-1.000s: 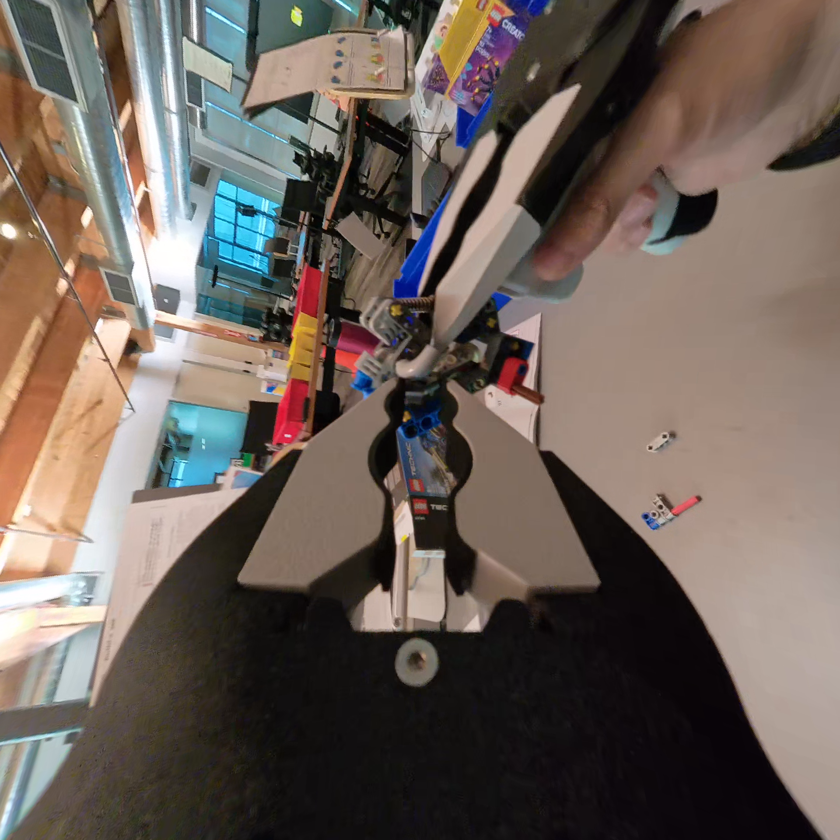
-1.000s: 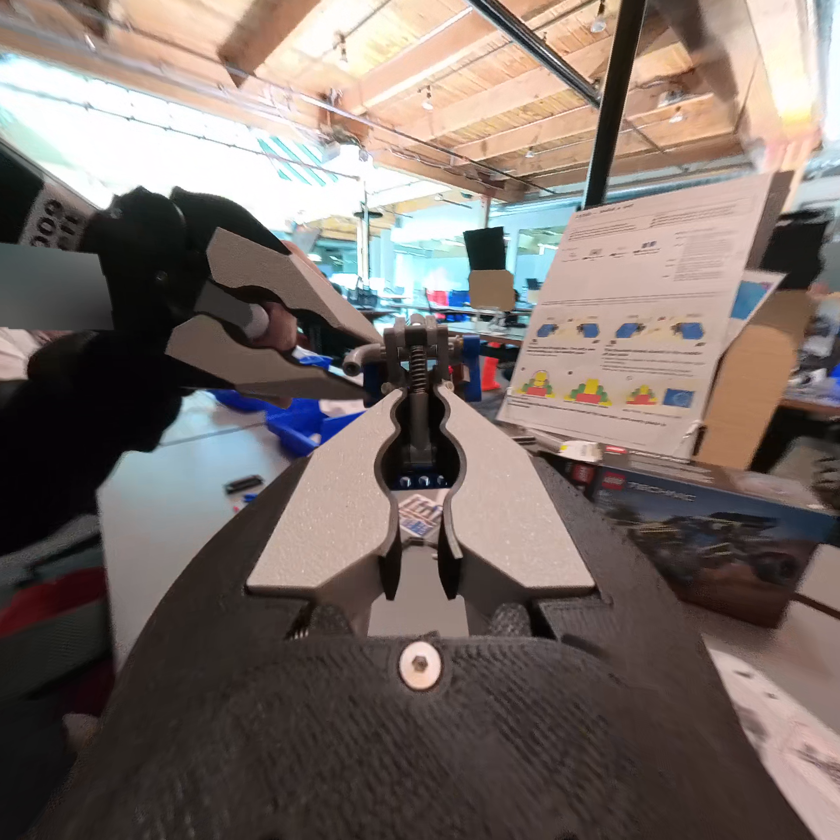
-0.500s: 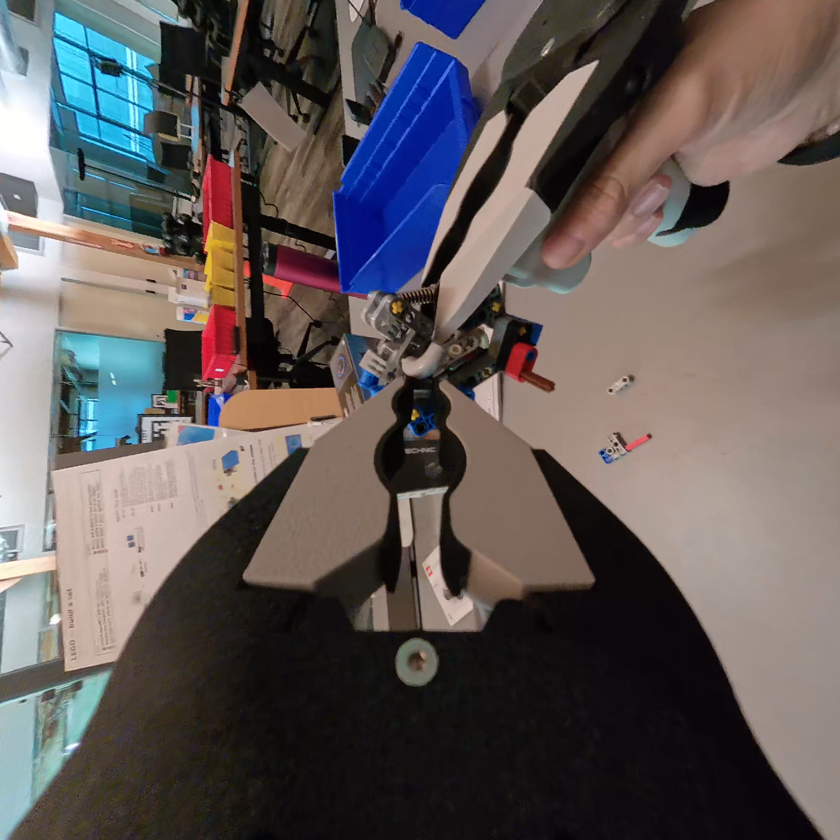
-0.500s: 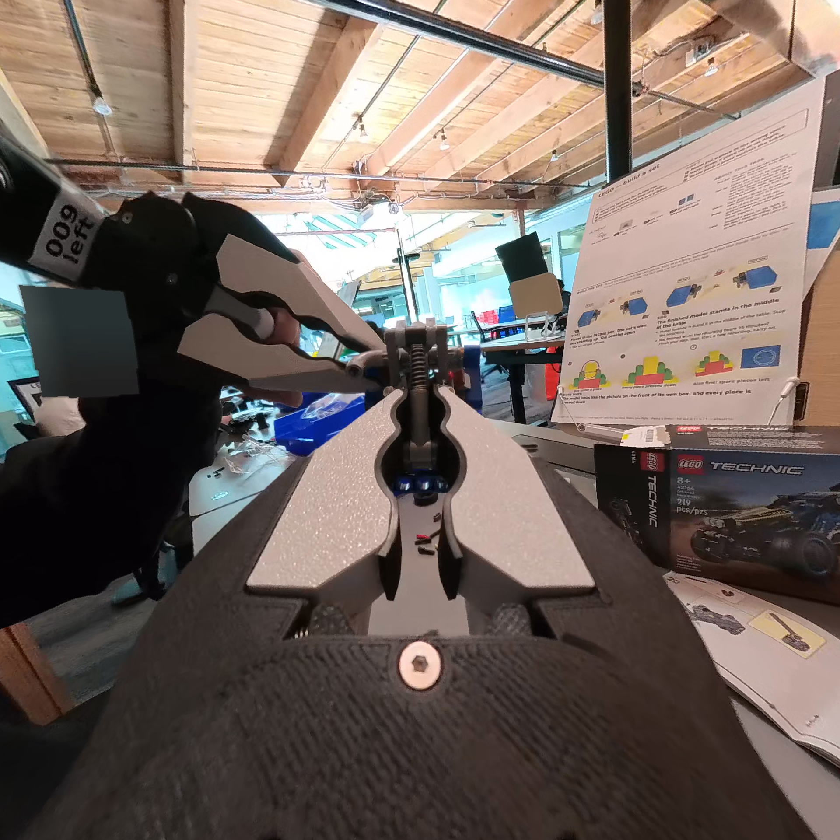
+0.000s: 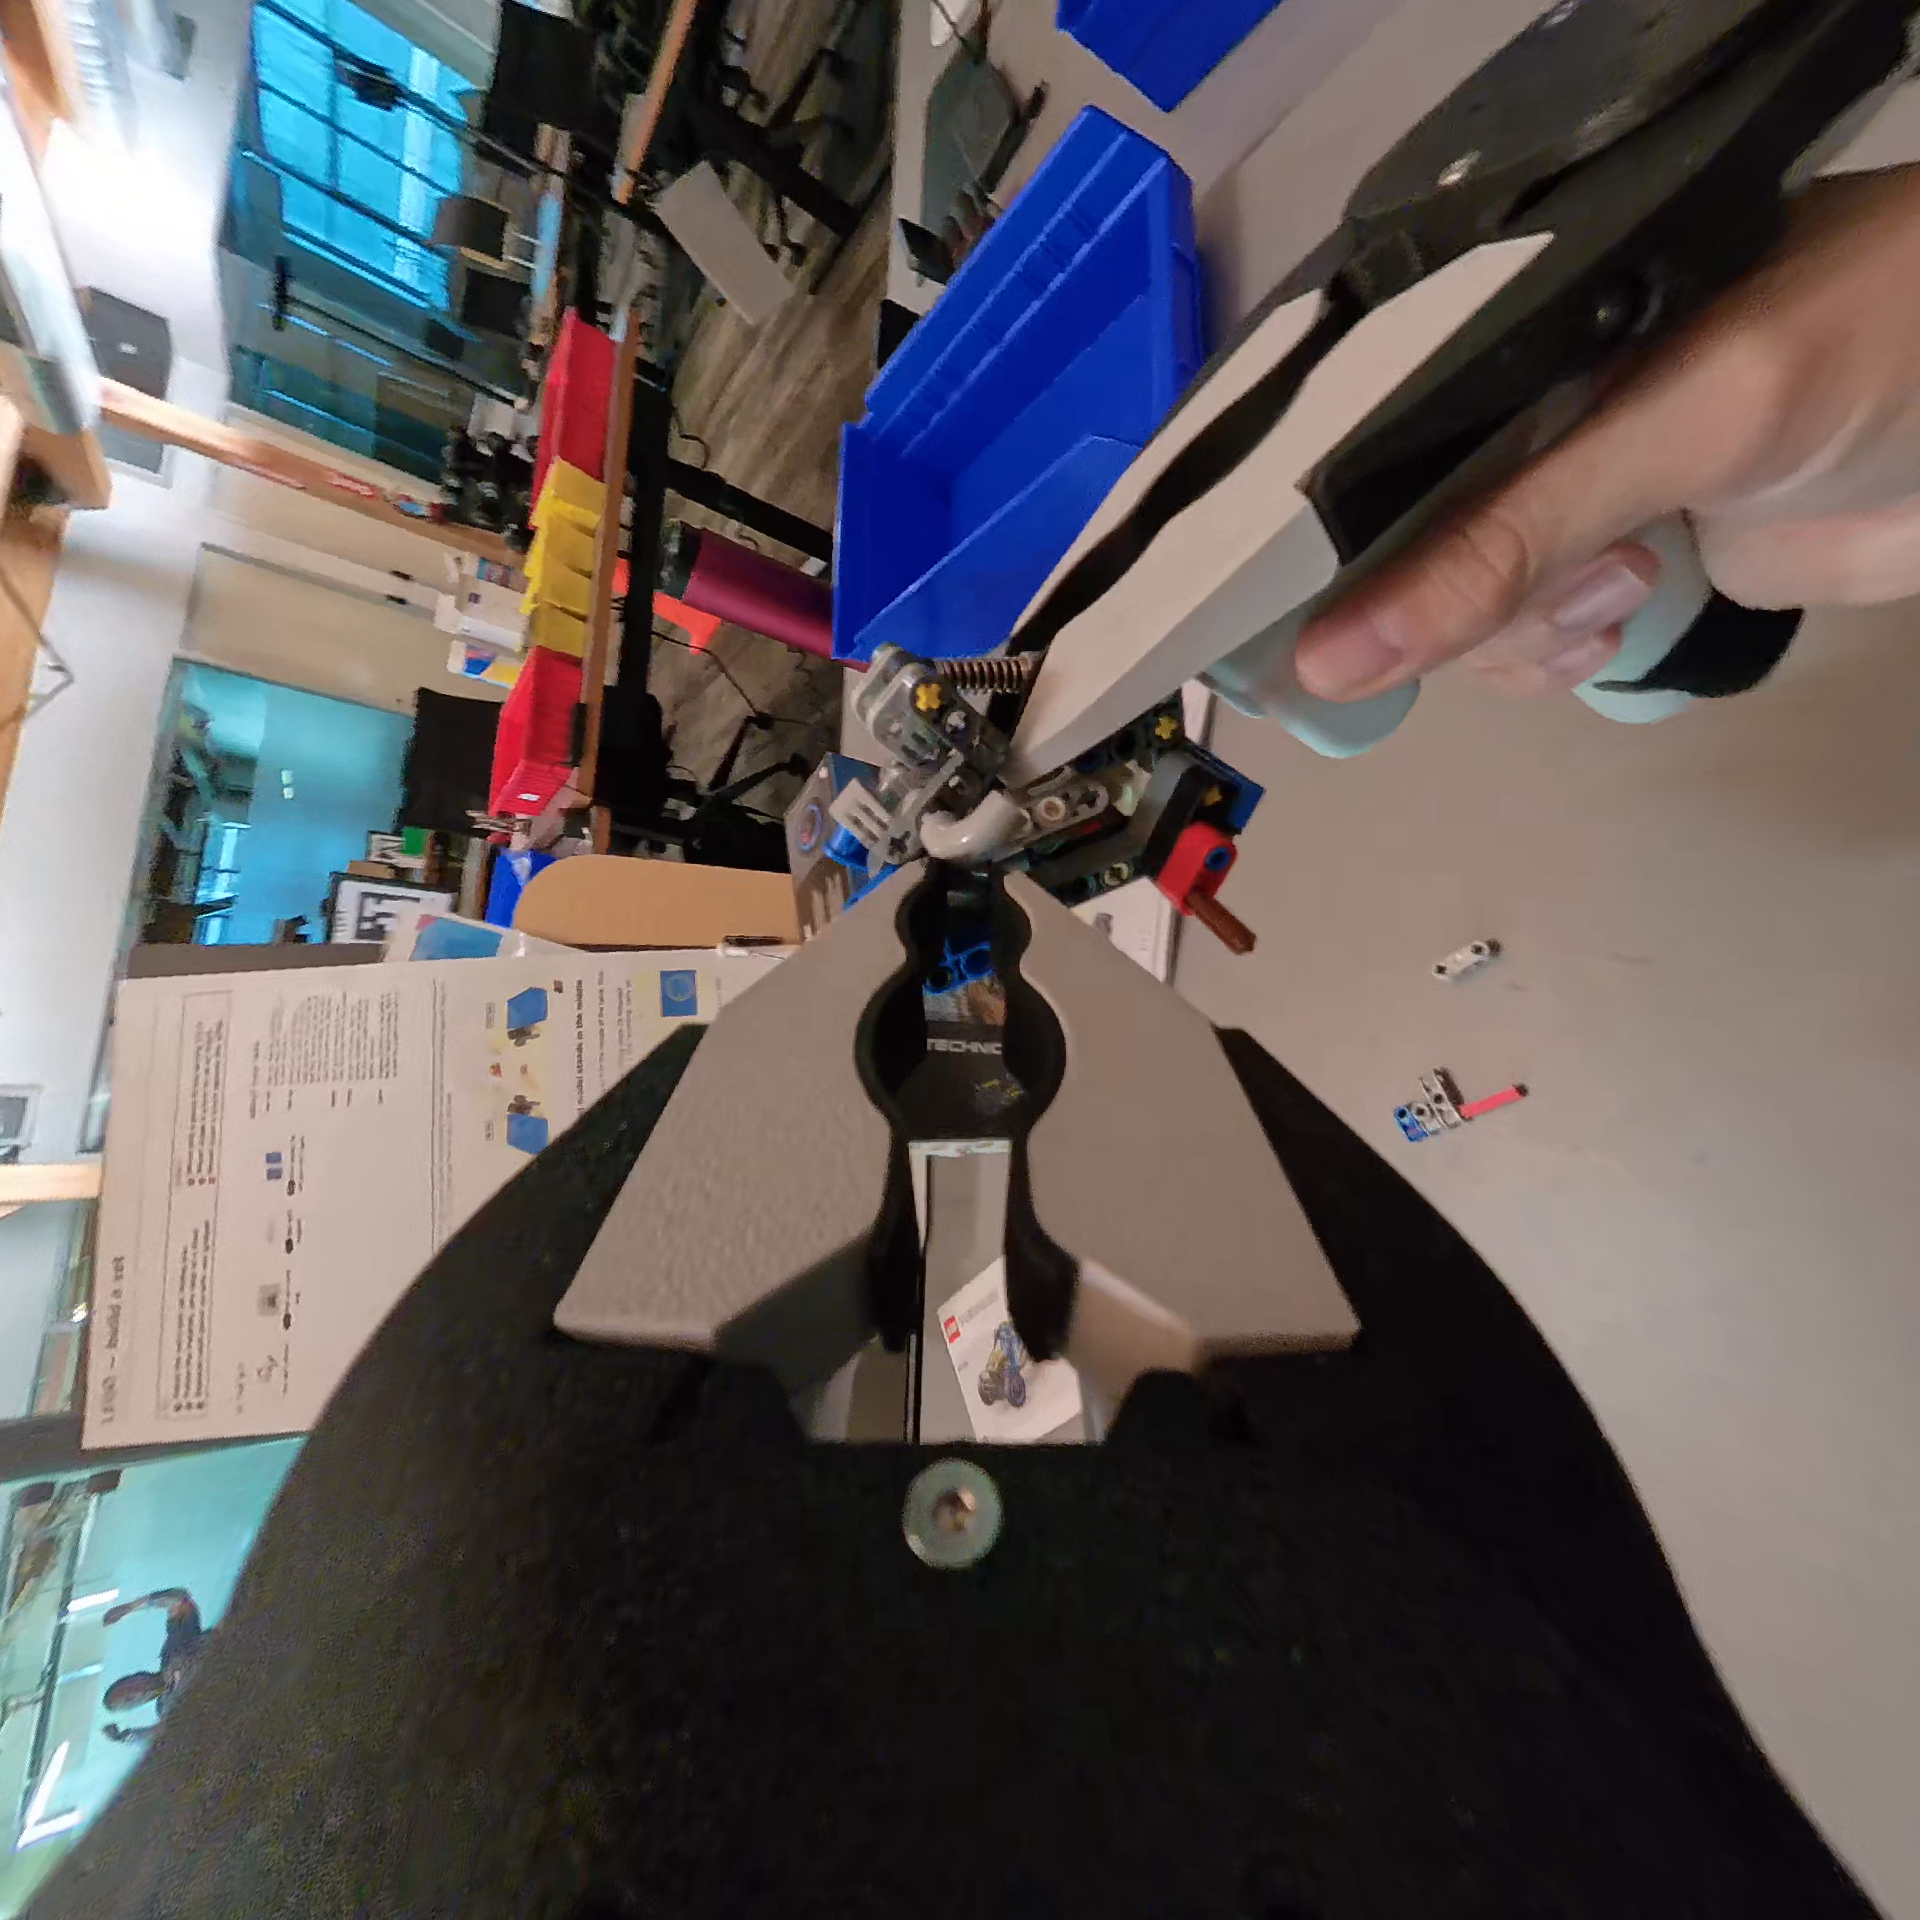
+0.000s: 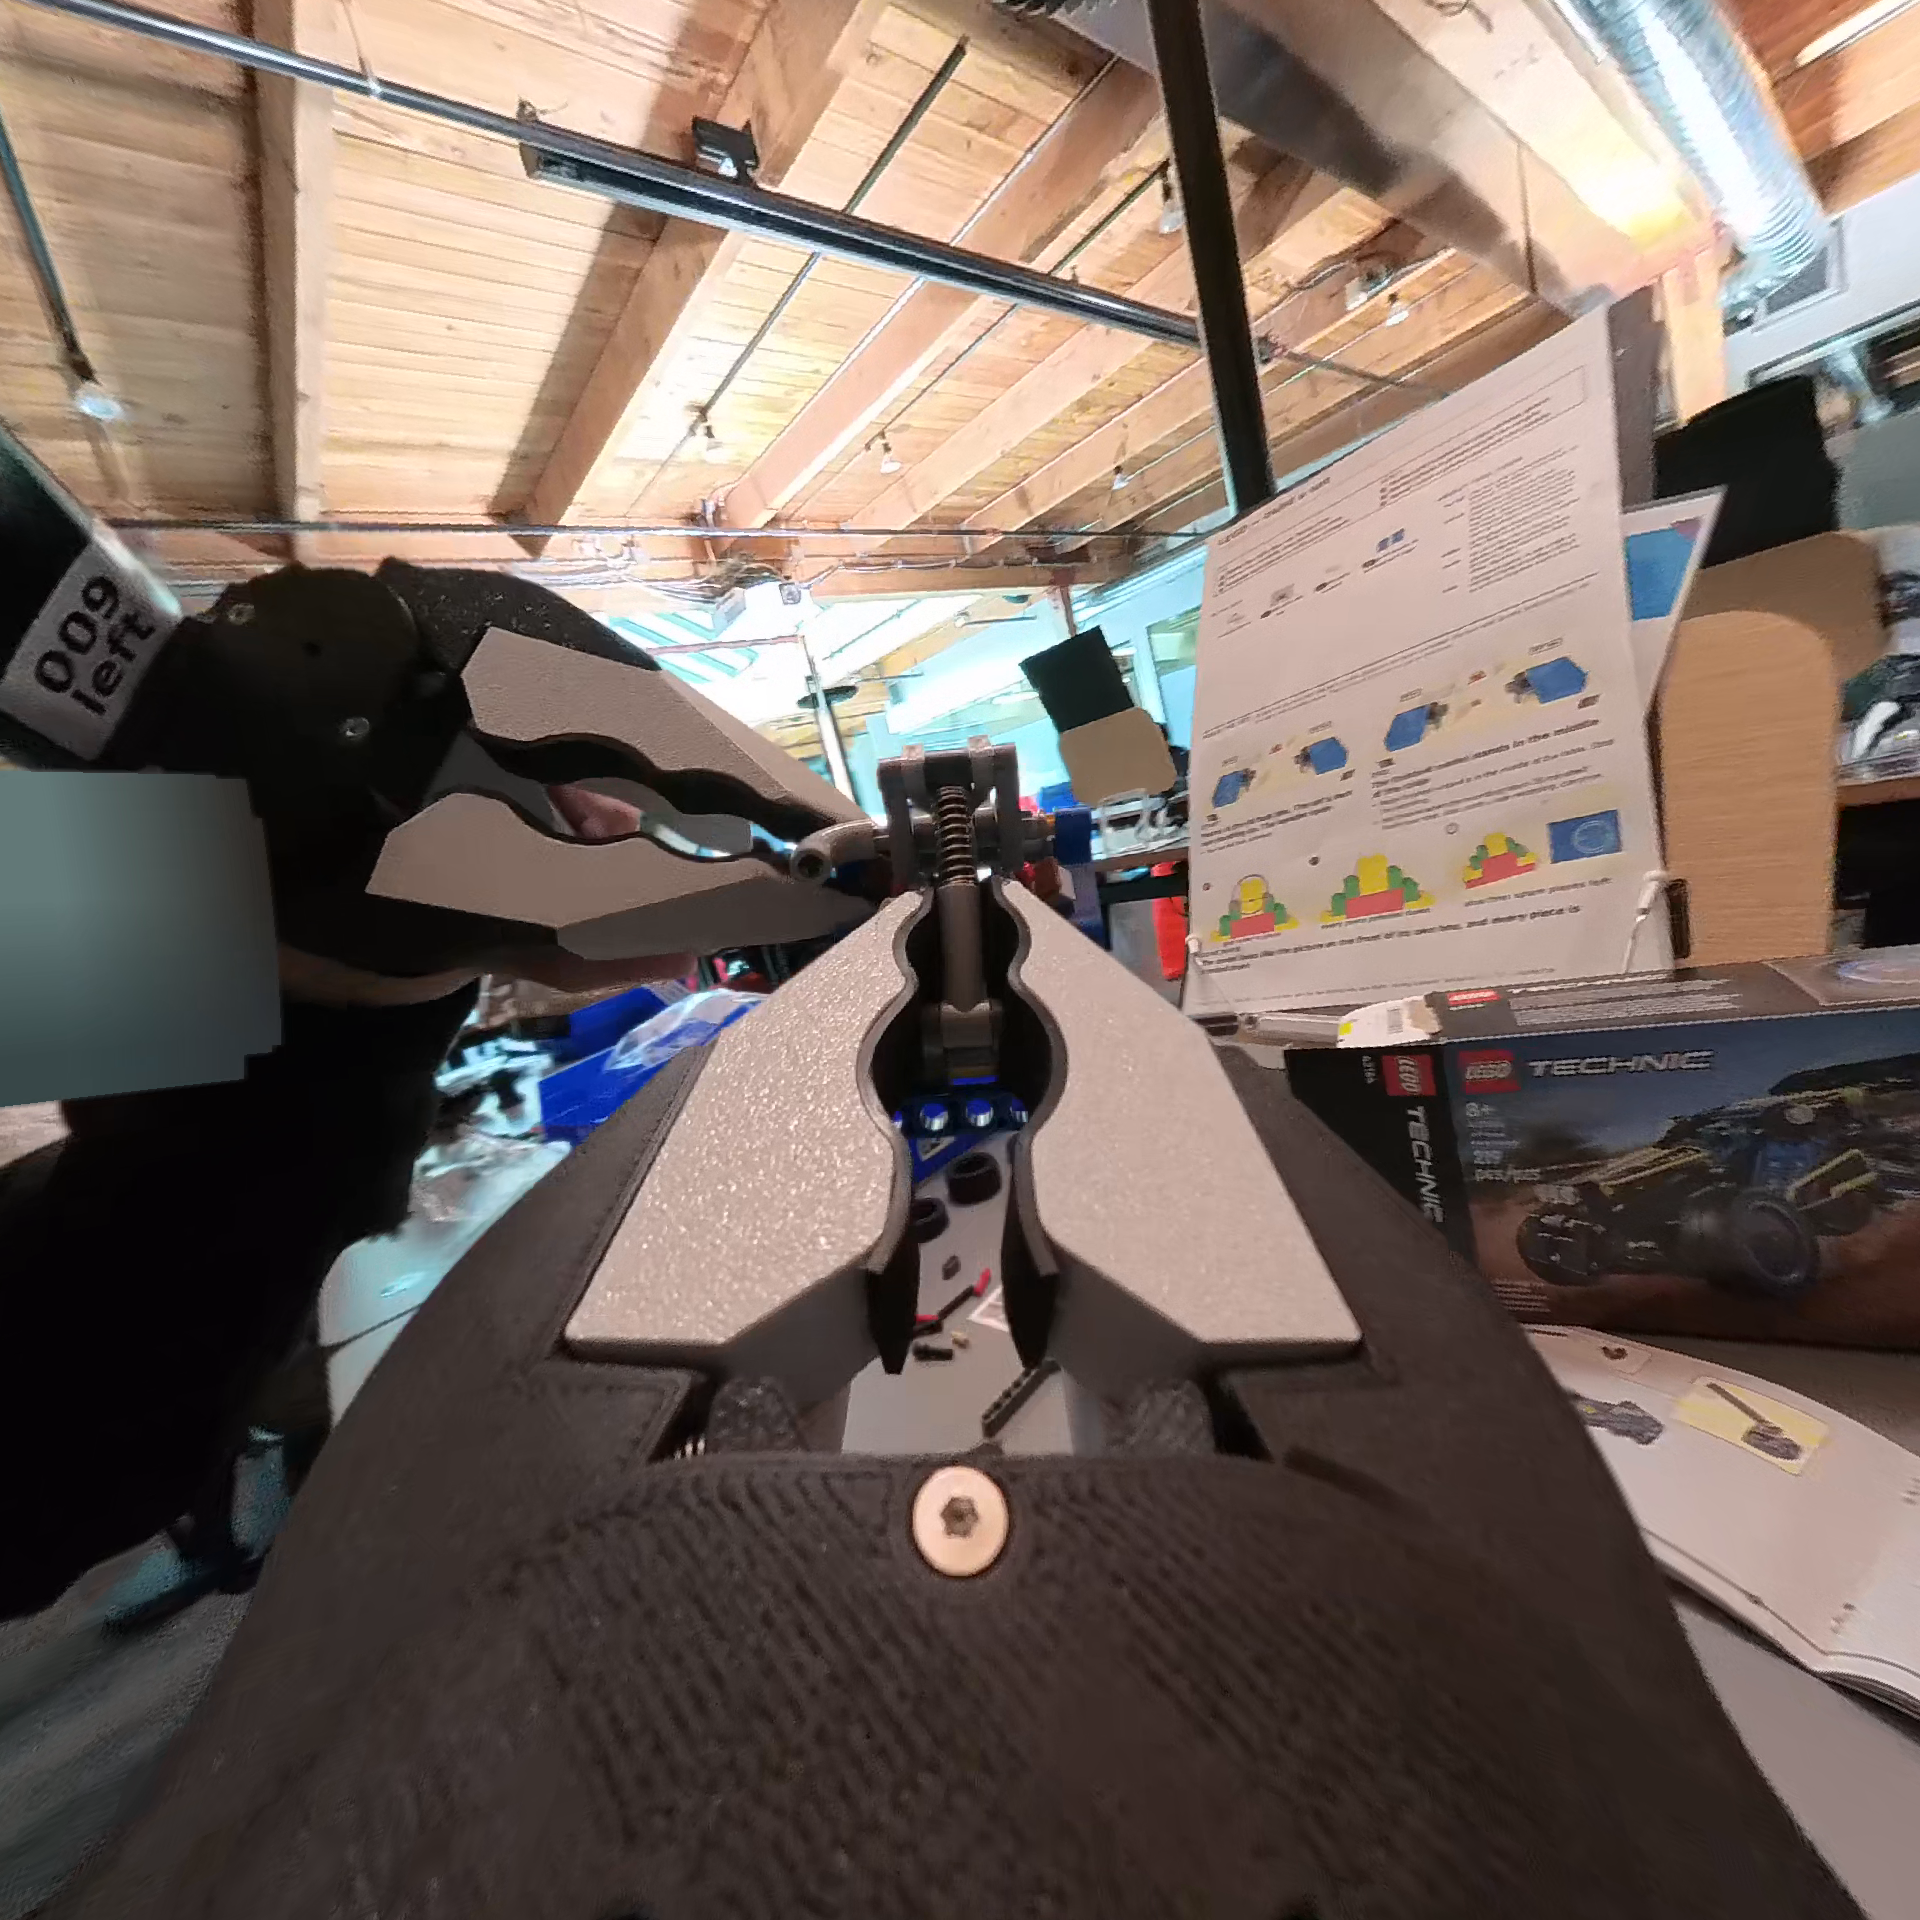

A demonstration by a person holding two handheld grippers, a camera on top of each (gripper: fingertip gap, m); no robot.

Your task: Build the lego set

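Right gripper clamps model's shock strut, steadying it; left gripper pinches its grey elbow pipe.

Blue bins, instruction poster, toy box, booklet.

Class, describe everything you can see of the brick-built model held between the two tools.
The model is a small plastic assembly of grey beams, blue, black and red bricks, with a metal-looking coil spring over a dark shaft. It hangs above the grey table. The right tool clamps the shaft; the left tool pinches its curved grey piece.
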